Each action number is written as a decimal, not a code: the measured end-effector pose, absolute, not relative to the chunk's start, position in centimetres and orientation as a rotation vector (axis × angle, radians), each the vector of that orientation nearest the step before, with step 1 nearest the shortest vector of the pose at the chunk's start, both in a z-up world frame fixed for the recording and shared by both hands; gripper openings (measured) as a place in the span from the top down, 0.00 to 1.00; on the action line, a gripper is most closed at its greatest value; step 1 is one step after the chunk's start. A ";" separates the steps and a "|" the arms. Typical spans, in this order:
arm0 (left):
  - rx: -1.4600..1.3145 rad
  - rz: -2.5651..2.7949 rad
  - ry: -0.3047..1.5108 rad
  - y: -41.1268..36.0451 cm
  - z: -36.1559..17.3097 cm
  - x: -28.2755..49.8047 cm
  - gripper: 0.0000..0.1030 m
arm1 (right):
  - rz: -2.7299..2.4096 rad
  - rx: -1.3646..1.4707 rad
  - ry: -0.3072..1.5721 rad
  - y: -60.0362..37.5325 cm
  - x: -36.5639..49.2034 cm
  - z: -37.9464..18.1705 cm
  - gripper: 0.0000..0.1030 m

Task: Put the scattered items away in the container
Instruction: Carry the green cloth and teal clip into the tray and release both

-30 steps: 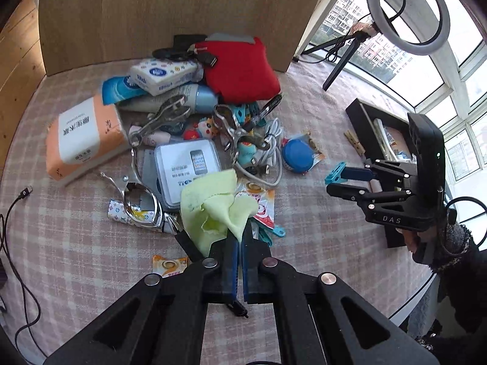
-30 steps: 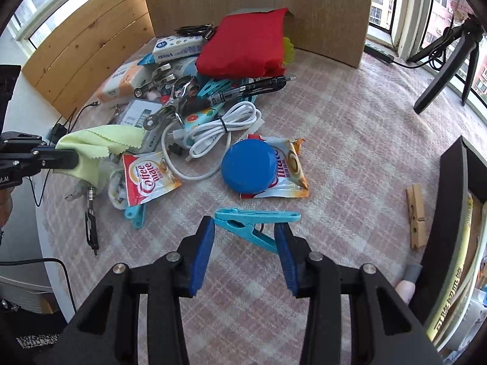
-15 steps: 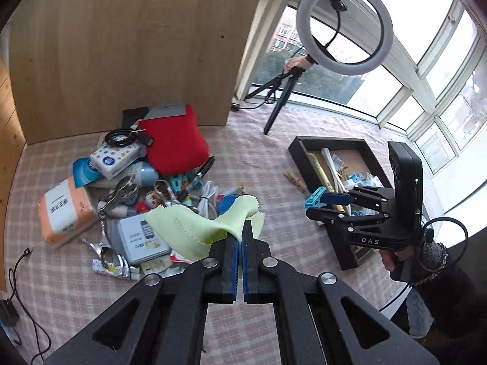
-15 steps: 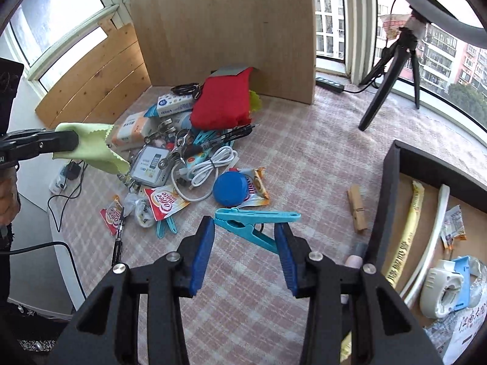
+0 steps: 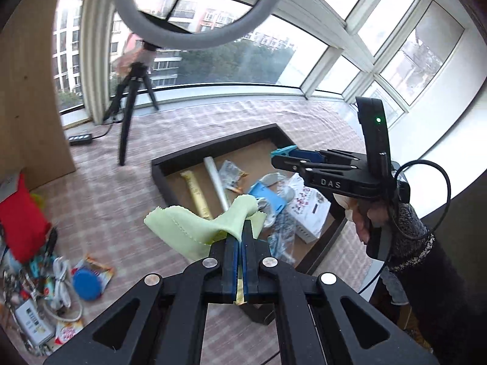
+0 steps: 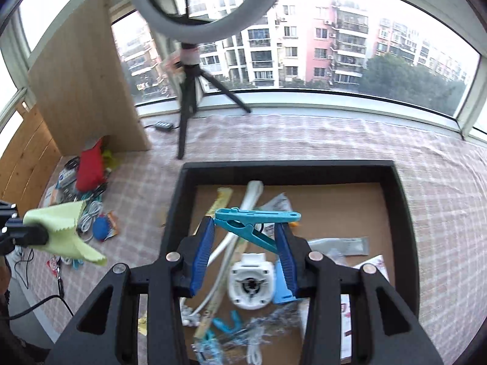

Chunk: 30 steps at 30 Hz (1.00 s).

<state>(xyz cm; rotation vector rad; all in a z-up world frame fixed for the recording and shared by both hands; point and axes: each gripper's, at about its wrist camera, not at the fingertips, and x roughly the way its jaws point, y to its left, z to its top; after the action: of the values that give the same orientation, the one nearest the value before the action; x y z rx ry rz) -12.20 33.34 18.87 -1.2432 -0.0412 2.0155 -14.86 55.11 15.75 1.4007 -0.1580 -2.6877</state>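
Both grippers are now hanging over the black tray (image 6: 404,210) instead of the pile of scattered things (image 5: 45,276), which is now lying far off by the table's left edge. The left gripper (image 5: 240,240) is pressed together, pinching a pale green cloth (image 5: 201,225) that is flopping out over the tray's near left corner. The right gripper (image 6: 246,237) is partly spread, squeezing a blue clothes peg (image 6: 252,222) crosswise between its blue pads (image 6: 202,249), above the middle of the tray. Under the peg, a white round gadget (image 6: 251,283), a yellow packet (image 5: 194,194) and a white tube (image 5: 216,181) are lying inside the tray. A ring light (image 6: 197,0) is standing at the table's far edge.
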 end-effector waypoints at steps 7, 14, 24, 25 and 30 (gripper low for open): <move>-1.239 1.936 0.027 42.4 18.0 -12.8 0.66 | -2.692 1.505 -0.284 60.7 -17.0 15.0 0.39; -1.243 1.988 0.049 43.1 17.6 -12.5 0.49 | -2.737 1.484 -0.379 62.2 -16.7 15.1 0.35; -1.252 2.095 0.030 36.2 18.5 -12.9 0.54 | -2.702 1.375 -0.307 57.8 -15.1 16.9 0.35; -1.249 2.116 0.023 35.0 18.7 -12.8 0.54 | -2.697 1.361 -0.297 57.0 -14.8 17.1 0.35; -1.266 2.215 -0.020 28.1 19.2 -11.7 0.54 | -2.650 1.307 -0.252 52.6 -13.7 17.8 0.35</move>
<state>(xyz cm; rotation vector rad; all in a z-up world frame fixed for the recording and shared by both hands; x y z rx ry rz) -11.74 28.06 19.21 -1.2663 -0.0202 2.2154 -13.73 52.58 17.82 1.3069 -0.2518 -2.6497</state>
